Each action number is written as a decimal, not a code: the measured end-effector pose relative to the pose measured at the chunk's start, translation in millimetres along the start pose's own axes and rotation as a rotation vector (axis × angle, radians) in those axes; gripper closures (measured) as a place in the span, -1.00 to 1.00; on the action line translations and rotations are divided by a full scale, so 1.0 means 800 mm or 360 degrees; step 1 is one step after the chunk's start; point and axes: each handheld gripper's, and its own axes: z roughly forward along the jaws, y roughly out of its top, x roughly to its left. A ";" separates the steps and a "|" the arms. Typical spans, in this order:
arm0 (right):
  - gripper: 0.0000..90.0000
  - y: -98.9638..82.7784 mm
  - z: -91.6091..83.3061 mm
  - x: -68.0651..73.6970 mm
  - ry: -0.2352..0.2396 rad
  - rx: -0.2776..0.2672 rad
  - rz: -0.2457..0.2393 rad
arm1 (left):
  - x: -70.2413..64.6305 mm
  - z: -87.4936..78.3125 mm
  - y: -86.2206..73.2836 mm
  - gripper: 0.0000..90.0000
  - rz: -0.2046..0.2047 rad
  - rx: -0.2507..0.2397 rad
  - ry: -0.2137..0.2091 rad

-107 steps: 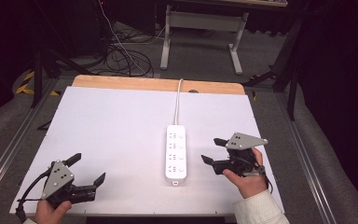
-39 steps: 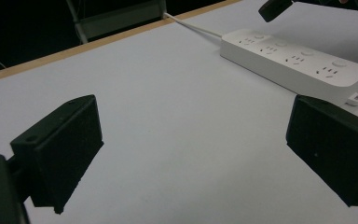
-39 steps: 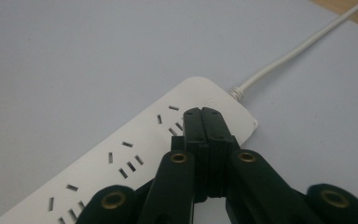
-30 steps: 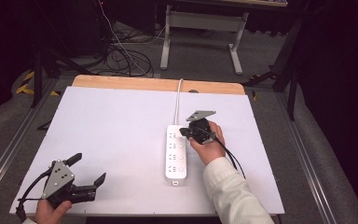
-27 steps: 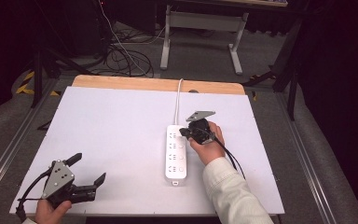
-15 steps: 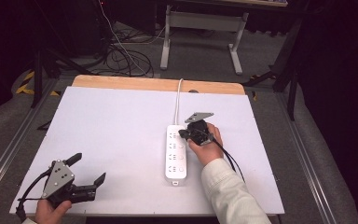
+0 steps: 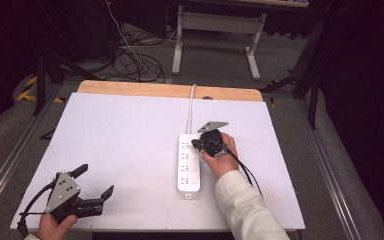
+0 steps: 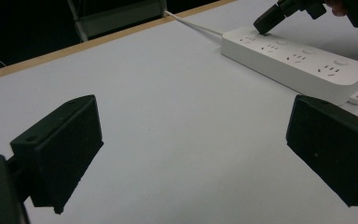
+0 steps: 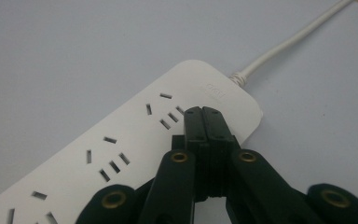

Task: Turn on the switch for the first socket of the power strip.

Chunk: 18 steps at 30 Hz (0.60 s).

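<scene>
Pressing the top switch on the strip

My right gripper has its jaws pinched together, nothing between them, the joined tip bearing on the strip at its cord end, just beside the first socket; I judge I'm pushing that socket's round button, which the tip hides. To do it well I'd press straight down, keep the jaws together, and avoid shoving the strip sideways, since nothing pins it. The strip lies under and ahead of these jaws: white, long, four socket groups with a button beside each, its cord running off the far edge. My left gripper rests wide apart, holding nothing, the strip well beyond its jaws.
</scene>
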 end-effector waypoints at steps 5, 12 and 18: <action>1.00 0.000 0.001 0.001 -0.0012 0.0006 0.0003 | 0.000 0.000 0.000 -0.91 -0.0001 0.0003 0.0003; 1.00 0.000 0.002 0.002 -0.0013 0.0009 0.0014 | -0.002 0.001 0.000 -0.91 -0.0011 0.0000 -0.0002; 1.00 0.000 0.002 0.003 -0.0032 0.0024 0.0015 | -0.002 0.001 0.000 -0.91 -0.0008 0.0003 -0.0003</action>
